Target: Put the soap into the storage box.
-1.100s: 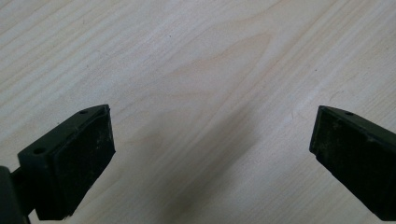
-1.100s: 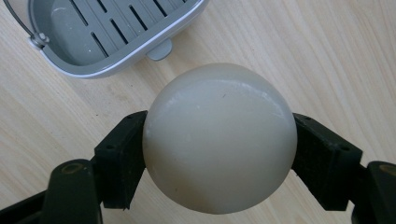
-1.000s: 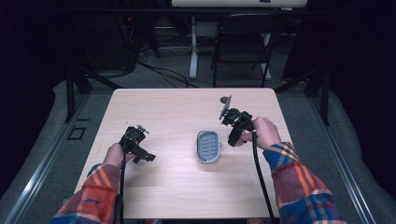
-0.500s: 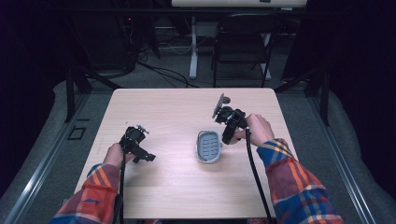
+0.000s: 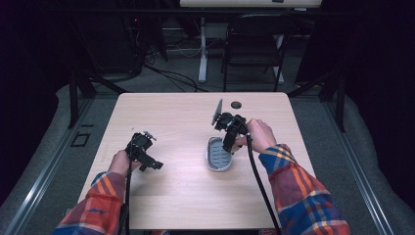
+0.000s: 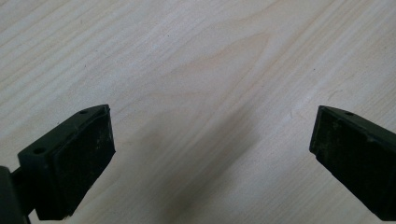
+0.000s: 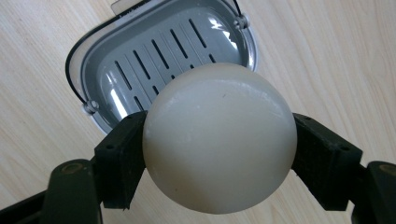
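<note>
A: The right hand-held gripper is clamping a smooth, cream-white round soap, hovering just above the grey slotted soap dish.

B: The left hand-held gripper is gaping wide, gripping nothing, over the pale wooden worktop; a dark room is surrounding it.

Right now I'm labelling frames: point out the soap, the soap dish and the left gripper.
soap (image 7: 219, 137), right gripper view, middle of its rounded face
soap dish (image 7: 154, 56), right gripper view, slotted floor
left gripper (image 5: 147, 160), high view, between its fingertips
</note>
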